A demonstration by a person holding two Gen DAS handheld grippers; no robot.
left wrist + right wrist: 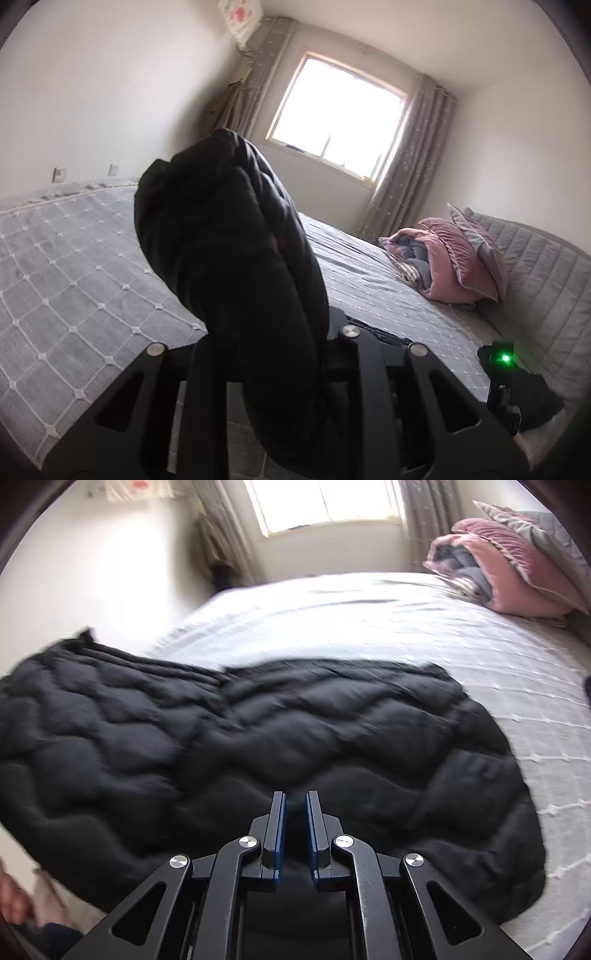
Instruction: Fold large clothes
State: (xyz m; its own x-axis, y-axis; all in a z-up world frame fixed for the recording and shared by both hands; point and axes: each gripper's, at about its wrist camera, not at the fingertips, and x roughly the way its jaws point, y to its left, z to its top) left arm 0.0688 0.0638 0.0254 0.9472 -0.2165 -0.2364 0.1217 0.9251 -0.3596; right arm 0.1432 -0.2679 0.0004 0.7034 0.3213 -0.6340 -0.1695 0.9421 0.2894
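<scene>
Garment: black quilted puffer jacket (258, 746), spread across the near side of the bed; one bunched part (236, 266) is lifted well above it.
Left gripper (273, 369): clenched on that raised bunch, fingertips hidden by the fabric.
Right gripper (294, 830): blue-padded fingers close together over the jacket; a thin fold may sit between them, but I cannot tell.
Risk: the slick, bulky padding could slide out of the left grasp, or the fold could land skewed if one side drags.
Surface: grey bedspread with a white lattice pattern (74, 266), soft and yielding.
Room: pink and grey folded bedding (454, 254) at the headboard end, bright window (332, 110), grey curtains (413, 155).
</scene>
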